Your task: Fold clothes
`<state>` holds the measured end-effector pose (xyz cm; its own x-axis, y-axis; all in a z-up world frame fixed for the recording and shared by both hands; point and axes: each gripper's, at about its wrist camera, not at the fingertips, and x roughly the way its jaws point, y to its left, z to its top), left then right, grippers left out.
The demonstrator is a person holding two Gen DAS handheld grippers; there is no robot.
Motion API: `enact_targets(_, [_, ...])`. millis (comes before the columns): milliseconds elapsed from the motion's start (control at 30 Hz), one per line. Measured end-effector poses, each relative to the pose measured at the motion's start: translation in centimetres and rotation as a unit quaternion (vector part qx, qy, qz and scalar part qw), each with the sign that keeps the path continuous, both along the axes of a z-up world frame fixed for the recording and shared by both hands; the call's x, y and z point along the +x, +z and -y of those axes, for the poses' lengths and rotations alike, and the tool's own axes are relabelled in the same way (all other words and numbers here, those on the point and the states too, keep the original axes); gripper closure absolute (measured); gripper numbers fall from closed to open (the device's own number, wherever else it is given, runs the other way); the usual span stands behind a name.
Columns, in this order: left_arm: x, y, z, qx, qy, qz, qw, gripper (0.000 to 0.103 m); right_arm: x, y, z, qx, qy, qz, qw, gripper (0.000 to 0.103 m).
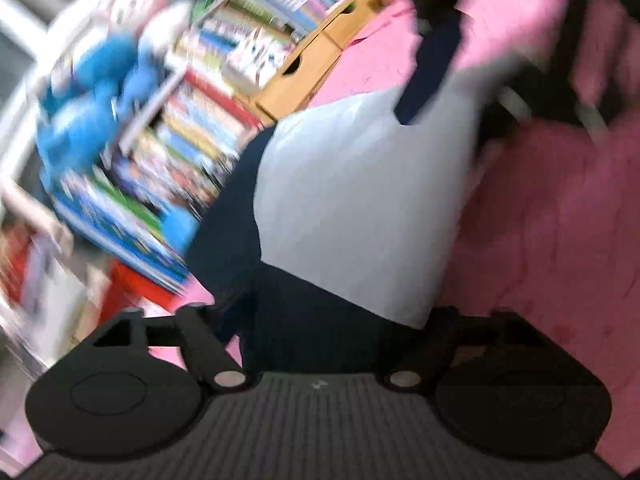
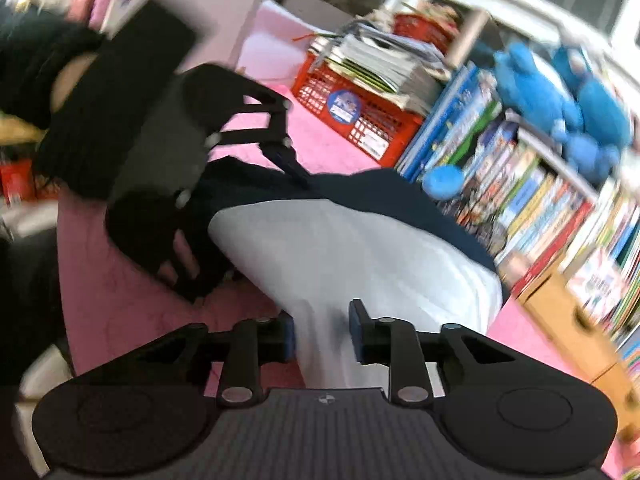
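A white garment with navy trim (image 1: 360,200) hangs stretched between both grippers above a pink blanket (image 1: 560,240). My left gripper (image 1: 332,320) is shut on its navy edge; its fingertips are buried in the cloth. It also shows in the right wrist view (image 2: 292,164), clamped on the navy edge. My right gripper (image 2: 324,332) has its blue pads (image 2: 356,332) against a fold of the white garment (image 2: 360,248), shut on it. Both views are motion-blurred.
A bookshelf full of colourful books (image 2: 540,200) with blue plush toys (image 2: 560,92) on it stands beside the pink surface. A red crate with magazines (image 2: 360,108) and a wooden drawer box (image 1: 304,72) sit near it. A black-sleeved arm (image 2: 100,100) holds the left gripper.
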<state>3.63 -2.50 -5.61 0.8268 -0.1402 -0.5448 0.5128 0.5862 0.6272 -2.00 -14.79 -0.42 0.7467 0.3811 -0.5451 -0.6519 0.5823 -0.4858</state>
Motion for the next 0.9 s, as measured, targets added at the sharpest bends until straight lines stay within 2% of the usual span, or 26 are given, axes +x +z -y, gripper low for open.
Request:
enact_targets(67, [0.5, 1.4, -0.9, -0.045, 0.013, -0.028, 0.9985, 0.041, -1.3, -0.9, -1.2, -0.04, 0.033, 0.035, 0.998, 0.041])
enact_targets(200, [1.8, 3.3, -2.5, -0.107, 0.036, -0.074, 0.9908, 0.042, -2.8, -3.4, -4.1, -0.114, 0.09, 0.104, 0.984, 0.038])
enact_targets(333, [2.3, 3.5, -3.1, -0.112, 0.044, -0.079, 0.9895, 0.042, -1.2, -4.4, -4.0, -0.148, 0.058, 0.128, 0.979, 0.04])
enact_targets(500, [2.5, 3.2, -3.5, -0.117, 0.043, -0.084, 0.9886, 0.041, -0.6, -5.4, 0.0, -0.209, 0.004, 0.142, 0.968, 0.041])
enact_targets(533, [2.4, 3.1, -3.4, -0.114, 0.042, -0.082, 0.9892, 0.041, -0.7, -5.4, 0.3, -0.207, -0.002, 0.14, 0.968, 0.045])
enact_targets(600, [1.6, 3.2, -3.2, -0.102, 0.037, -0.071, 0.9915, 0.041, -0.6, -5.1, 0.4, -0.191, -0.012, 0.135, 0.972, 0.073])
enact_targets(733, [-1.5, 4.1, -2.5, -0.069, 0.009, -0.034, 0.997, 0.039, -0.4, -4.6, 0.4, -0.16, -0.033, 0.123, 0.979, 0.08])
enact_targets(800, [-3.1, 4.2, -1.7, -0.059, -0.026, -0.021, 0.9977, 0.026, -0.3, -4.1, 0.5, -0.141, -0.042, 0.115, 0.982, 0.081])
enact_targets(900, [-5.0, 3.3, 0.7, -0.028, -0.084, 0.011, 0.996, 0.021, -0.1, -2.9, 0.7, -0.11, -0.05, 0.101, 0.988, 0.081])
